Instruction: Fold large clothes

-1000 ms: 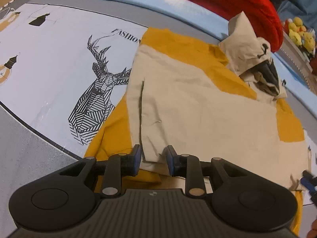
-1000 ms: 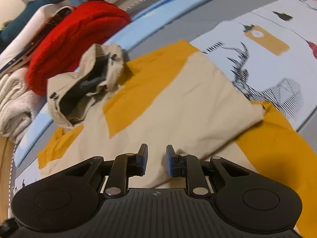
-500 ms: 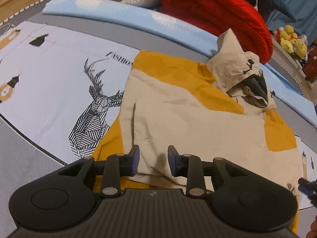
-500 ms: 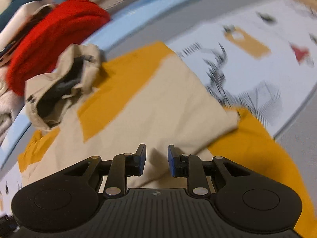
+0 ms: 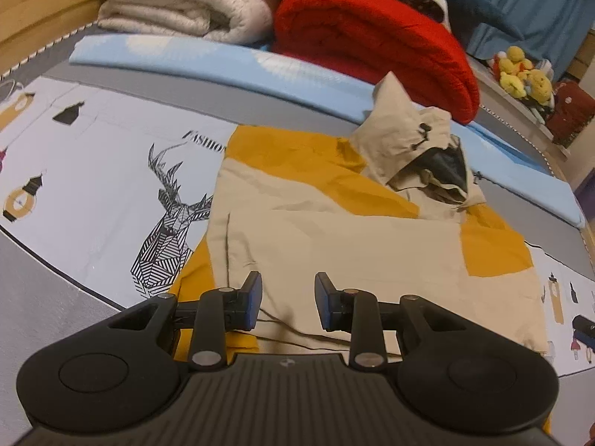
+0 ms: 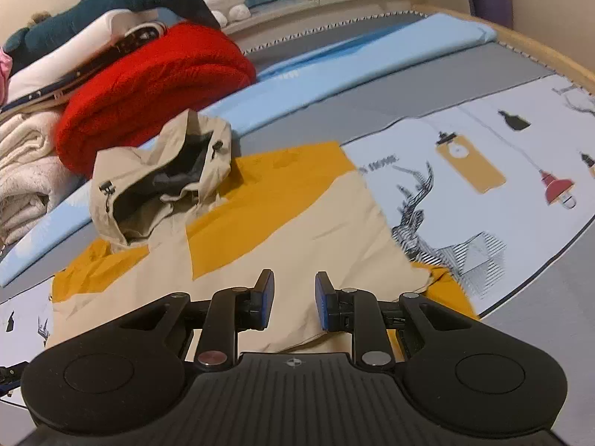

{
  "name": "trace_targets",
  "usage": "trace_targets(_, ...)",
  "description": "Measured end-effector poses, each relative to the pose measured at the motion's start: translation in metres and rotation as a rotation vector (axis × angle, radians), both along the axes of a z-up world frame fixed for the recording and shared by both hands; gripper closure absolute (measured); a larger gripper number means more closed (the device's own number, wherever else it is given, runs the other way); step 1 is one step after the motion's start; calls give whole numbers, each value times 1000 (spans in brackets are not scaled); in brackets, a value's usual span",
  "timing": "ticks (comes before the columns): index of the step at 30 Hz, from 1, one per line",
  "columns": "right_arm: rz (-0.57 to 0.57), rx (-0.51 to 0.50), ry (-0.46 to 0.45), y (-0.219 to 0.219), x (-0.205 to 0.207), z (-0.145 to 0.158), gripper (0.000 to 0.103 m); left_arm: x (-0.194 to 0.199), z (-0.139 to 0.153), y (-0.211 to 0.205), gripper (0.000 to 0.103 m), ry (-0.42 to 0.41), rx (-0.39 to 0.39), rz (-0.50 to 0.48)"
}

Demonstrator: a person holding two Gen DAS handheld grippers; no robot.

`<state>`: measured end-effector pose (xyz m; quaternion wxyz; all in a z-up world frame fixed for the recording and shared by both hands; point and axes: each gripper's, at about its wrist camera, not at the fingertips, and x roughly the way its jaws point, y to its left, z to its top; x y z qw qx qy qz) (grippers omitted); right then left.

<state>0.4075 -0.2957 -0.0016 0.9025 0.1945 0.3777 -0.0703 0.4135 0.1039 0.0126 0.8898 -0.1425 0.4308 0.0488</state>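
A beige and mustard hooded jacket [image 5: 334, 245] lies folded flat on the bed, hood [image 5: 420, 148] crumpled at the far end with its dark lining showing. My left gripper [image 5: 288, 290] hovers over the jacket's near hem, open, with only cloth seen below the gap. In the right wrist view the same jacket [image 6: 297, 230] spreads out with the hood [image 6: 160, 171] at the far left. My right gripper [image 6: 293, 291] hangs above the near beige edge, open, holding nothing. A mustard sleeve part [image 6: 446, 290] sticks out under the fold at the right.
The jacket rests on a printed sheet with a deer drawing [image 5: 167, 223]. Beyond it run a light-blue pad [image 5: 260, 67], a rolled red blanket [image 5: 372, 44] and white blankets [image 5: 178, 0]. Plush toys [image 5: 520, 74] sit on the far ledge, and a dark shark plush [image 6: 122, 0] lies behind the pile.
Both grippers have risen away from the jacket's near edge, so more of the bed and the blanket pile shows. The jacket lies still where it was.
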Motion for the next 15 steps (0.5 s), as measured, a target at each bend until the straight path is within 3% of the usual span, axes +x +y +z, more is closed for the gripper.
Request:
trace_targets(9,-15,-35,-47,-19,-24,26,78,-22,29,-10,69,-57,96,-57)
trace_targets(15,-9,-57,-72,-29,-31,41,78,-60,68,-1,69,-133,184,-66)
